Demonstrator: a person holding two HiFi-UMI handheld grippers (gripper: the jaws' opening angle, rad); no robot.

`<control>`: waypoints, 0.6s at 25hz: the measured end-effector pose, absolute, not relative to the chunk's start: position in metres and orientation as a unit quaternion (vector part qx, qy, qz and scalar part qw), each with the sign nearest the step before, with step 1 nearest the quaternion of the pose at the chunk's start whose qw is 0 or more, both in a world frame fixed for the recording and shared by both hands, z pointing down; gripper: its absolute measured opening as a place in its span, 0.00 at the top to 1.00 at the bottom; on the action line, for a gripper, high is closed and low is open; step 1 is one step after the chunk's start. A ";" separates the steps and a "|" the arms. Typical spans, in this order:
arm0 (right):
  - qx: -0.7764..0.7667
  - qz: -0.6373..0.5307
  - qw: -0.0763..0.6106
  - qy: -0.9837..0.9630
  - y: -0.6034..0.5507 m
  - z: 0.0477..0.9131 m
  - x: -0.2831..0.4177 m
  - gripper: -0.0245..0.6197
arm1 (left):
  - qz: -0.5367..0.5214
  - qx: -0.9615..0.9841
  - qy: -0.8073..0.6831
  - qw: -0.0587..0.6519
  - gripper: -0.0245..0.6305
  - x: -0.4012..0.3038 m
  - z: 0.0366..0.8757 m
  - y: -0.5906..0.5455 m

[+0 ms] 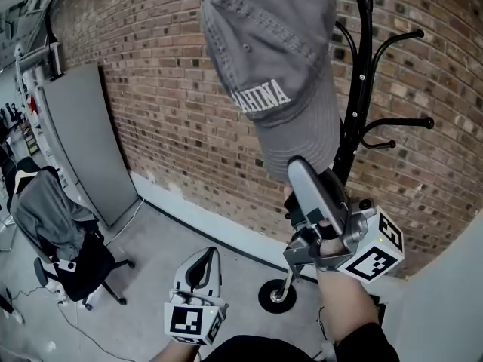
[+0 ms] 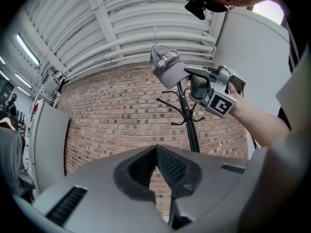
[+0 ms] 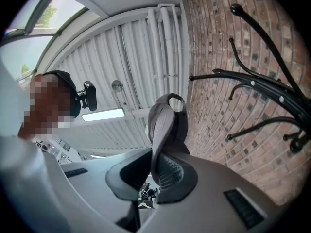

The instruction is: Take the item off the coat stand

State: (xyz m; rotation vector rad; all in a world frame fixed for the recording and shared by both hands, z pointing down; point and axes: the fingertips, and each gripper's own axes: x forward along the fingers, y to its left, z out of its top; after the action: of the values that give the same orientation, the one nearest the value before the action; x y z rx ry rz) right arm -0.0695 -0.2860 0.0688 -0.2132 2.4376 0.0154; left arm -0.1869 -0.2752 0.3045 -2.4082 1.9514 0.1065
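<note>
Our right gripper has its jaws pinched narrow on the brim of the grey cap, tilted upward; in the right gripper view the brim stands edge-on between the two pads, gripped fairly deep; the cap hangs up in the air just beside the top of the black coat stand, and from that view it looks clear of the curved hooks, so we judge the lift-off nearly done.

Our left gripper sits low and well apart from the cap, jaws closed together on nothing, pointing level at the brick wall; it has no part in this step.

To finish well, we want a firm pinch, since the crown is soft and its weight hangs off one edge of the brim; we draw the cap away from the stand in a smooth line, watching that the back strap does not snag a hook; a catch there could tip the stand on its round base.
</note>
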 end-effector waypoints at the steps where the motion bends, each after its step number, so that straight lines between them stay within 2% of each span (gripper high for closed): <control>1: -0.079 -0.013 0.338 0.938 -0.283 0.081 -0.075 0.91 | 0.030 -0.776 0.630 0.016 0.91 -0.192 0.308 -0.271; 10: -0.118 -0.194 0.297 0.928 -0.244 0.218 -0.100 0.91 | 0.034 -0.798 0.602 0.013 0.91 -0.216 0.353 -0.233; 15: -0.189 -0.253 0.267 0.910 -0.222 0.290 -0.100 0.91 | 0.005 -0.828 0.560 -0.033 0.91 -0.206 0.409 -0.211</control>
State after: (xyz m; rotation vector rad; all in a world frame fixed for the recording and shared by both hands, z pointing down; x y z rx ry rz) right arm -0.0997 -0.2216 0.2897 -0.5097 2.4565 -0.6830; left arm -0.2064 -0.2106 0.4093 -2.6561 1.7967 0.0151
